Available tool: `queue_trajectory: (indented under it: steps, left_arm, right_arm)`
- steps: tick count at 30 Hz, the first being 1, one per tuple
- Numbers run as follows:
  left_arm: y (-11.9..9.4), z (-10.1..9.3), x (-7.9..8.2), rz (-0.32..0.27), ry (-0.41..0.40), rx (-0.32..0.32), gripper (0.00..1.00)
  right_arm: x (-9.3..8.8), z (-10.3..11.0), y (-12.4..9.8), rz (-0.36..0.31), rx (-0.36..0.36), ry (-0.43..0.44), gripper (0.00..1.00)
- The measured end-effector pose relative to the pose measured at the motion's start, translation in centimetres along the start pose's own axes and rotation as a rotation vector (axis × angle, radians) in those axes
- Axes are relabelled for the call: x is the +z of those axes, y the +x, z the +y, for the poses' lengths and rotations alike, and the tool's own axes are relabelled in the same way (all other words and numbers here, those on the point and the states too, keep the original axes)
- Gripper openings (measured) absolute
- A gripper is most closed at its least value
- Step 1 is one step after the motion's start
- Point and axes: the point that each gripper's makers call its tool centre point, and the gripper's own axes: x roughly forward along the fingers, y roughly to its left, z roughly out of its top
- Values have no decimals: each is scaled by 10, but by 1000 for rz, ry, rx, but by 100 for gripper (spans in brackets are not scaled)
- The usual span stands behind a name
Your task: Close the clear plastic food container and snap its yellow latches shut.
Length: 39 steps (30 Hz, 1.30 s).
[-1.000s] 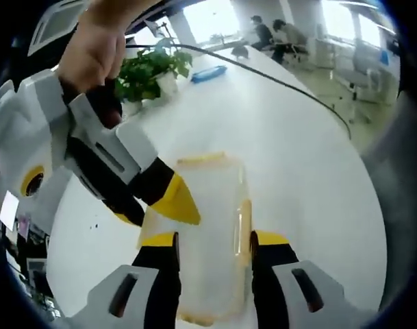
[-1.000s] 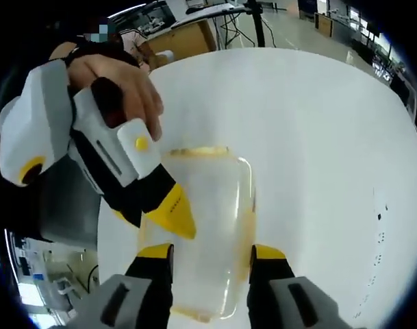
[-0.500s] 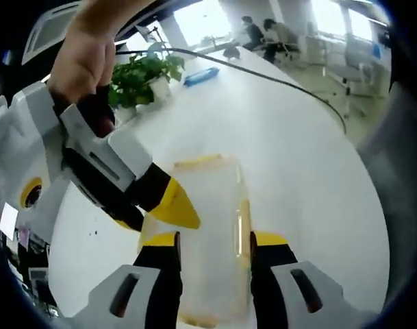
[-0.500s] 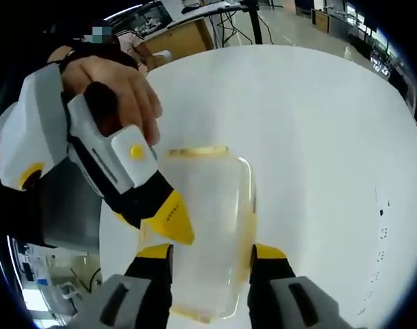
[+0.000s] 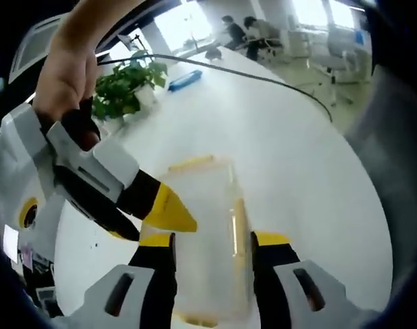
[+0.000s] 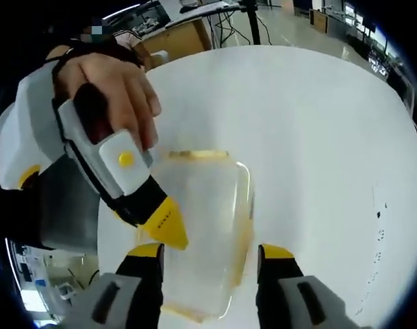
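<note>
The clear plastic food container (image 5: 208, 236) lies flat on the white tabletop (image 5: 290, 157), lengthwise between the jaws of the left claw (image 5: 211, 241), which stand spread on either side of it — near its walls, though I can't say whether they touch. In the right gripper view the same box (image 6: 205, 226) sits between the jaws of the right claw (image 6: 213, 252), and those have parted a little more than they were half a second ago, now standing clear of its sides. So the right claw has eased off the container rather than closing on it.

The other claw comes into each view from the left, its yellow tip angled down onto the lid's near-left corner. In the left gripper view that tip (image 5: 168, 211) reads as pressed together and rests on or just above the lid; through the haze of the plastic, contact is a guess. A hand (image 6: 112, 86) wraps the handle behind it.

The lid looks already down on the base. One yellow latch (image 5: 239, 226) runs along the side next to the left claw's right jaw, another (image 5: 190, 163) lies across the far end, and both seem folded flat. A potted plant (image 5: 122, 92) stands far beyond, well apart. My reading — pressing is nearly finished, with the near-end latch left to check.
</note>
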Motion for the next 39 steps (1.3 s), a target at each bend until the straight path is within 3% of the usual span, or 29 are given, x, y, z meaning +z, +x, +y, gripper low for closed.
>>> queue_trajectory:
  steps: [4,6,15,27,31,33,36,37,39]
  left_arm:
    - [-9,3,3,-6,4,1,45]
    - [-8,2,2,-8,-27,-11,45]
    - [-6,-1,-1,6,-31,-33,45]
    - [-12,2,-3,43,-43,-96,45]
    - [-16,11,-3,49,-32,-107,42]
    - [-17,14,-1,22,-88,-139,41]
    - [-19,21,-10,54,-115,-156,43]
    - [-21,21,-15,73,-149,-176,44]
    - [-23,23,-14,52,-236,-206,47]
  right_arm:
    - [-1,3,-1,7,18,-1,54]
    - [-1,3,-1,10,17,-7,54]
    - [1,4,-4,5,12,-17,54]
    - [5,10,-17,-28,-56,-36,52]
    - [7,14,-23,-44,-87,-39,53]
    - [8,13,-26,-53,-125,-28,52]
    - [4,17,-29,-60,-145,-25,51]
    - [3,17,-29,-63,-153,-21,51]
    - [-1,17,-31,-71,-174,-11,52]
